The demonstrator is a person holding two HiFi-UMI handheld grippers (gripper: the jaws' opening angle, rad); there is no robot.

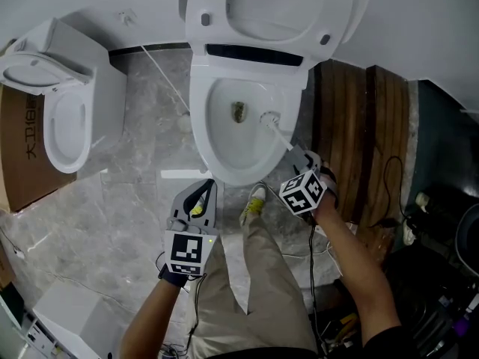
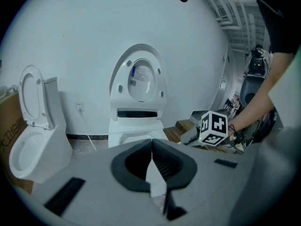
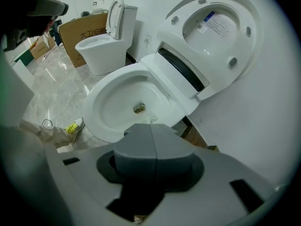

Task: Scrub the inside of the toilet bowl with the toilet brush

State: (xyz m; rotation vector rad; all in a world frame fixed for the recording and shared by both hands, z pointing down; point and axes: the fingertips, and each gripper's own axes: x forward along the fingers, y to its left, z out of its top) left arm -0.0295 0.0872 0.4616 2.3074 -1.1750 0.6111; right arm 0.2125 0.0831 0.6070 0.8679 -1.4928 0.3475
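So in the head view the right arm [image 1: 352,268] comes in from the lower right corner and stretches up and left, putting the right gripper [image 1: 298,155] just at the front-right rim of the toilet bowl [image 1: 200,118] in the middle of the frame. Its jaws are pinched onto the handle of the toilet brush [image 1: 278,132]. The white handle slants up-left from the jaws, and the brush head sits low inside the bowl, just right of the drain hole. In the right gripper view the grey pads [image 3: 136,154] are pressed flat against each other with no gap, and they cover the handle, so I only get a whitish bit of the brush past them. The left forearm [image 1: 150,327] comes up from the bottom edge, left of centre. The left gripper [image 1: 200,189] points up at the bowl's front rim and hovers over the marble floor [image 1: 127,200], close to the bowl but apart from it. Its jaws are closed tip to tip, pinching nothing. There's a second toilet [image 1: 63,103] with its lid up at the upper left, and a wooden platform [image 1: 367,126] on the right.
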